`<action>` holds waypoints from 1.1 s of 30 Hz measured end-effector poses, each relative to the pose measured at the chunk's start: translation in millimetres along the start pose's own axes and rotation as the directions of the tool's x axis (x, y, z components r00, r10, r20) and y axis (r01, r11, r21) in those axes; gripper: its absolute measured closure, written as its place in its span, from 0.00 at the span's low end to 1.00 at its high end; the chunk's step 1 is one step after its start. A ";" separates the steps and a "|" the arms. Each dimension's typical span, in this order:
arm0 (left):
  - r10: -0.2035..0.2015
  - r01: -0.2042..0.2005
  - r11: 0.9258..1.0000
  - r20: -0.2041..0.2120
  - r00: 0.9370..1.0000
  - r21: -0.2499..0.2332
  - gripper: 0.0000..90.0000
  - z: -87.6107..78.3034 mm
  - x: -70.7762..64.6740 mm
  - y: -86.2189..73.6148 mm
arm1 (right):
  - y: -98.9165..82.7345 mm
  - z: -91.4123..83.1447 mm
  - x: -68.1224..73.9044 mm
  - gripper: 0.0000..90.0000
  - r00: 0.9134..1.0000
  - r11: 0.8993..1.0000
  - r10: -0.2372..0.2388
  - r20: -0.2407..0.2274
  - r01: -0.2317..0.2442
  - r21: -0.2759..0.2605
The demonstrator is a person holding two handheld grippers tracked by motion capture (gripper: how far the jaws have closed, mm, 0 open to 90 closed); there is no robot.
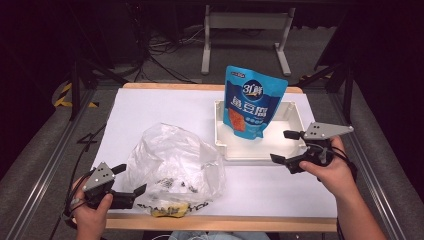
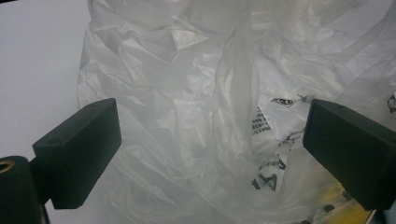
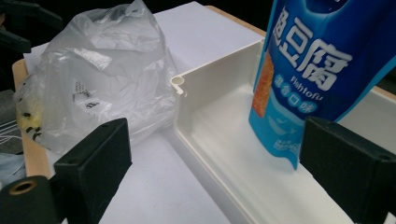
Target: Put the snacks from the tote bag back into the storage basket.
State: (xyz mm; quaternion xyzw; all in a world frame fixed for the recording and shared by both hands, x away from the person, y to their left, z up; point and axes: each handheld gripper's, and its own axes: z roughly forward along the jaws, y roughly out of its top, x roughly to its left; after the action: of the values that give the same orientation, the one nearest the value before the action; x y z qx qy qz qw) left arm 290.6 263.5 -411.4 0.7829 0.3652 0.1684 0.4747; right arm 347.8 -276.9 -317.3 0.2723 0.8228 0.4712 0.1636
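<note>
Looking down from the high view, we see the desk [image 1: 150, 107] with its white sheet, and we take the white tray [image 1: 296, 116] on it as our landmark. Left of the tray and nearer the person lies the crumpled clear plastic bag [image 1: 172, 162], and something yellow [image 1: 169, 210] shows at its near edge by the desk's wooden rim. In the tray stands the blue pouch [image 1: 252, 100], upright and leaning toward the tray's far wall.

Our left gripper [image 1: 129, 180] sits just beside the bag's left flank, on the far side of the bag from the tray, with its jaws wide and holding nothing. Our right gripper [image 1: 286, 147] hovers at the tray's near right corner, jaws also wide and empty.

From the left gripper view we get the bag [image 2: 196, 93] close up: folds of film between the jaws and scraps of black print too broken to read. From the right gripper view we read "Fishtofu" on the pouch [image 3: 308, 60] beneath large white Chinese characters, and the curled lip at the tray's corner [image 3: 180, 84] shows. From the high view we make out "31" in the pouch's upper emblem.
</note>
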 end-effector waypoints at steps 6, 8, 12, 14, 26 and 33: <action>-0.004 0.004 1.000 -0.003 1.000 -0.004 0.06 -1.4 0.1 0.1 | -11.8 2.5 7.8 0.11 1.000 1.000 0.013 -0.028 -0.013 -0.004; -0.001 0.001 1.000 -0.006 1.000 -0.011 0.06 -1.7 -0.2 0.2 | -15.5 3.2 11.8 0.12 1.000 1.000 0.005 -0.025 -0.005 -0.009; 0.009 -0.009 1.000 -0.013 1.000 -0.023 0.06 -4.3 0.0 0.7 | -25.0 6.5 20.4 0.13 1.000 1.000 -0.008 -0.028 0.009 0.007; 0.004 -0.004 1.000 -0.013 1.000 -0.025 0.06 -4.6 -0.3 0.4 | -30.0 9.0 22.4 0.13 0.999 1.000 -0.009 -0.034 0.009 0.019; 0.032 -0.032 0.999 -0.022 0.999 -0.013 0.06 -3.6 -2.6 -1.0 | -64.8 23.5 20.5 0.12 1.000 0.998 0.020 -0.025 -0.018 0.064; 0.030 -0.030 0.999 -0.037 0.999 -0.015 0.05 -3.6 -1.5 -2.1 | -77.8 36.7 18.6 0.10 0.999 0.994 0.020 -0.035 -0.016 0.109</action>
State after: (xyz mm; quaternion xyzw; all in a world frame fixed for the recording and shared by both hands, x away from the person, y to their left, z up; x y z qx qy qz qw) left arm 286.5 265.3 -411.4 0.7814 0.3605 0.1926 0.4715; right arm 329.4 -272.2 -403.3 0.2797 0.8476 0.4319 0.1295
